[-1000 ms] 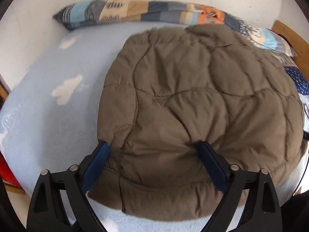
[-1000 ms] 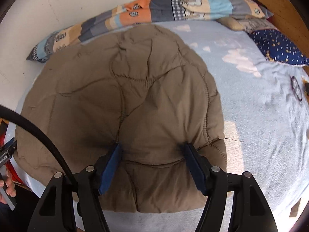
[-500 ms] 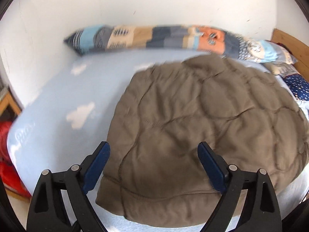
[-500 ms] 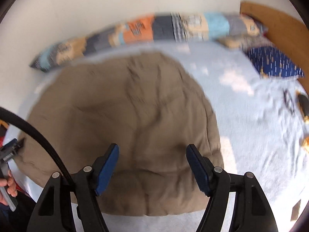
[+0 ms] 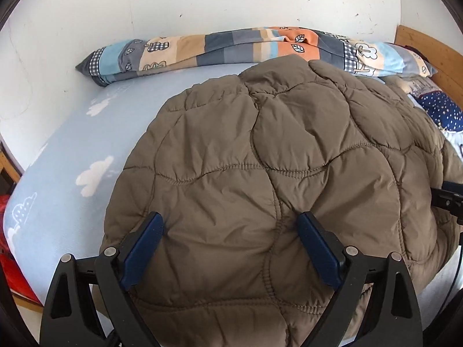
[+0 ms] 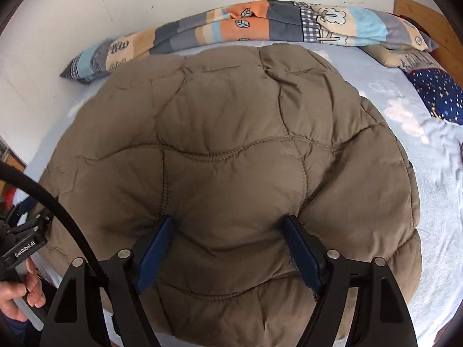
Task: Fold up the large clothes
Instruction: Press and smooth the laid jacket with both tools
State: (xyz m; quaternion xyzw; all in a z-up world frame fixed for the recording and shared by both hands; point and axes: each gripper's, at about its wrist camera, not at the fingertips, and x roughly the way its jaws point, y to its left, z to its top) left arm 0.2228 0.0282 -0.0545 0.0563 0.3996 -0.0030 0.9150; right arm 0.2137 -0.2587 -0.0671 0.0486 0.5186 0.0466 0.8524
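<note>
A large brown quilted puffer jacket [image 5: 275, 156] lies folded into a rounded bundle on the light blue bed sheet [image 5: 75, 156]; it fills the right wrist view [image 6: 231, 150] too. My left gripper [image 5: 230, 225] is open, its blue fingers pressing down on the jacket's near left part. My right gripper [image 6: 230, 228] is open, its blue fingers pressing on the jacket's near right part. Neither gripper pinches fabric.
A rolled patchwork blanket [image 5: 231, 49] lies along the white wall at the back. A navy starry pillow [image 6: 437, 95] and a wooden headboard [image 6: 428, 23] are at the right. The bed's near edge runs just below the grippers. The left gripper's body and a hand [image 6: 20, 289] show at lower left.
Both grippers lifted off the jacket half a second ago and have come back down onto its near edge, jaws still wide. The jacket has stayed in place.
</note>
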